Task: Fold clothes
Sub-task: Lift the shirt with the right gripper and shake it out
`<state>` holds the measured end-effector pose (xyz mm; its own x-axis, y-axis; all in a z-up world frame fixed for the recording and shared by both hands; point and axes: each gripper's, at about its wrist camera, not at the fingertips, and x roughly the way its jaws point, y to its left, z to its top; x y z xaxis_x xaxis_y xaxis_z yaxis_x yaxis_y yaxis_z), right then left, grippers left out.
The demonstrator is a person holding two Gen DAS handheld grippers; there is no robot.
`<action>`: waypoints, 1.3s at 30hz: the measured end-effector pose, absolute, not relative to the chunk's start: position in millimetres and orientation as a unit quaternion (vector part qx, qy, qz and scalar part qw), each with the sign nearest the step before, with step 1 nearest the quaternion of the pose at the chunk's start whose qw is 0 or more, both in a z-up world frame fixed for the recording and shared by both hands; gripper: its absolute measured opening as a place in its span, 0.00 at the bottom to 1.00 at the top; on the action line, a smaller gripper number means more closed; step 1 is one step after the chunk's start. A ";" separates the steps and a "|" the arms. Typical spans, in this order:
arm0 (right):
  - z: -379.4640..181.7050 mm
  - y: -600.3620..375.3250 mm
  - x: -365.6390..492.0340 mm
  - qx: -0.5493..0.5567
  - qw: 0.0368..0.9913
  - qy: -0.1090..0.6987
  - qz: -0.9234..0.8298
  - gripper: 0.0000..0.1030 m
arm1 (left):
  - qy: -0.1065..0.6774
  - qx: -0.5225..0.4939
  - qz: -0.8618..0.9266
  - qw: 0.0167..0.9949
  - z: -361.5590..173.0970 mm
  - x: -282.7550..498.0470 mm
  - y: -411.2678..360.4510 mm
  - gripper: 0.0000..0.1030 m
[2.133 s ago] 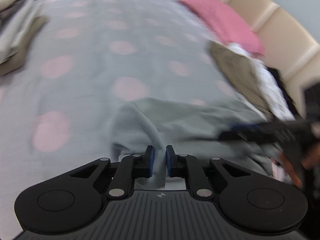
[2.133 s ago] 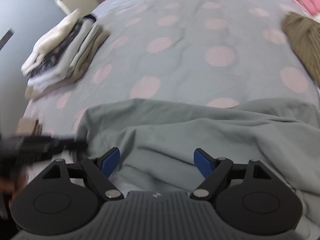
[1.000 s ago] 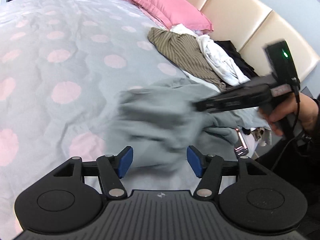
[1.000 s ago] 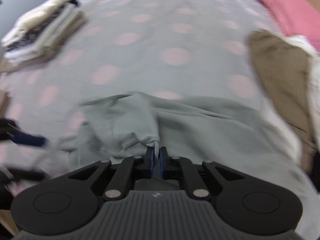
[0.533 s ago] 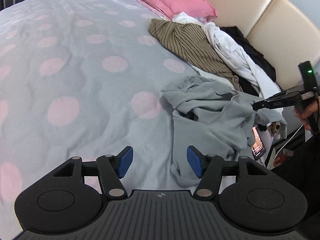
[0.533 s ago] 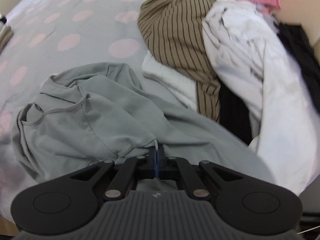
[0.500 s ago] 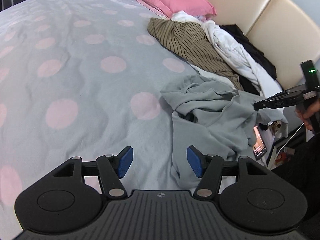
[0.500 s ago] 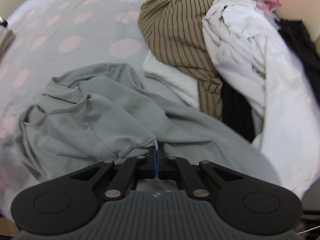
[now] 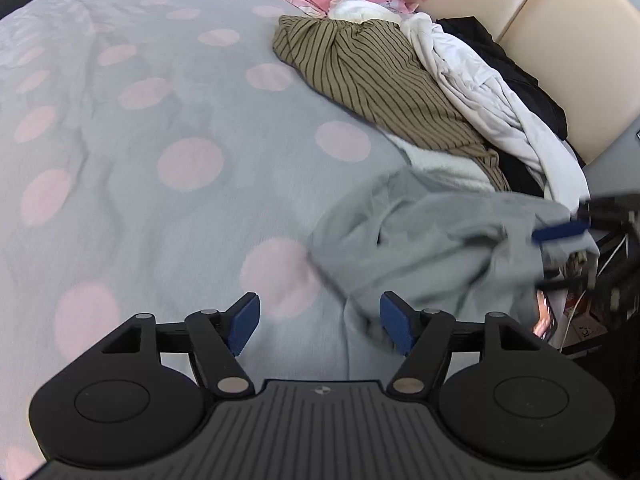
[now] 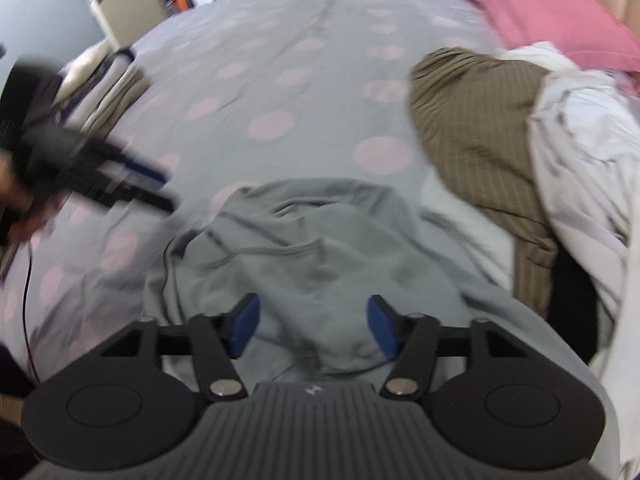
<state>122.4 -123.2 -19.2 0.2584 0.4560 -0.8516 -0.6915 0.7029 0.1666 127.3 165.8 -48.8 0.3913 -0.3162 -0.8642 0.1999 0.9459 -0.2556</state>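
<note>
Half a second ago our right gripper point(image 10: 312, 330) was pinched together on a fold of the grey garment point(image 10: 320, 256); its jaws have just been opening and now stand wide apart, with the crumpled cloth lying under and between them but not pressed by the pads. Our left gripper point(image 9: 320, 328) was already apart and has just opened further — nothing is between its jaws except the spotted duvet point(image 9: 160, 160), with the garment's near edge at its right finger. In the left wrist view the garment now looks blurred and sits lower and more to the right than before. The garment lies in a loose heap on the near part of the bed, just beside the striped brown garment point(image 10: 480, 128) and the white clothes point(image 10: 580, 152) piled to its right, under the pink pillow point(image 10: 540, 12). A stack of folded clothes point(image 10: 108, 76) rests at the far left of the bed — well apart from the heap. We see no containers.
</note>
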 end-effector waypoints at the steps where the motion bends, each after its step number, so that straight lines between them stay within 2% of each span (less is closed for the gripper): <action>1: -24.0 -119.1 122.5 -0.132 0.779 0.492 0.365 0.66 | 0.533 -0.054 -0.158 0.830 -50.6 136.9 163.1 0.65; 3: -33.4 -112.3 123.2 -0.152 0.770 0.503 0.363 0.64 | 0.539 -0.051 -0.162 0.825 -55.5 155.6 157.2 0.65; 9: -60.5 -101.6 129.3 -0.203 0.750 0.527 0.345 0.34 | 0.563 -0.035 -0.171 0.808 -84.7 203.5 137.1 0.65; 10: -64.2 -101.1 129.8 -0.210 0.747 0.529 0.343 0.24 | 0.566 -0.034 -0.173 0.805 -90.7 209.1 133.5 0.65; 13: -69.9 -98.6 131.1 -0.223 0.742 0.532 0.341 0.15 | 0.569 -0.033 -0.183 0.801 -104.0 218.1 122.8 0.64; 14: -70.6 -98.3 131.4 -0.225 0.741 0.532 0.341 0.12 | 0.567 -0.031 -0.186 0.802 -105.6 218.1 119.8 0.58; 15: -70.6 -97.8 131.5 -0.226 0.741 0.532 0.341 0.11 | 0.565 -0.028 -0.189 0.803 -106.1 217.2 117.1 0.53; 17: -69.8 -96.5 131.4 -0.229 0.742 0.531 0.340 0.09 | 0.560 -0.022 -0.194 0.805 -106.9 215.3 111.8 0.27; 18: -69.2 -95.9 131.2 -0.231 0.742 0.529 0.340 0.08 | 0.558 -0.019 -0.197 0.806 -107.4 214.3 109.1 0.23; 20: -66.6 -94.9 130.2 -0.233 0.744 0.527 0.339 0.07 | 0.553 -0.013 -0.185 0.813 -102.6 211.0 109.3 0.06; 24: -45.8 -98.8 128.1 -0.226 0.773 0.495 0.326 0.05 | 0.531 -0.025 -0.132 0.837 -78.7 200.9 130.5 0.00; 33: 28.2 -101.7 118.5 -0.193 0.860 0.377 0.283 0.05 | 0.488 -0.057 -0.038 0.870 7.9 138.0 215.9 0.00; 39: 91.7 -104.6 101.1 -0.258 0.886 0.301 0.240 0.04 | 0.474 -0.048 -0.054 0.878 34.4 92.3 216.5 0.00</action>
<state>101.1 -104.6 91.7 0.7034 0.2711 -0.6570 -0.5811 0.7517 -0.3120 92.3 216.5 34.4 0.5455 -0.1398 -0.8264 0.0497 0.9897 -0.1346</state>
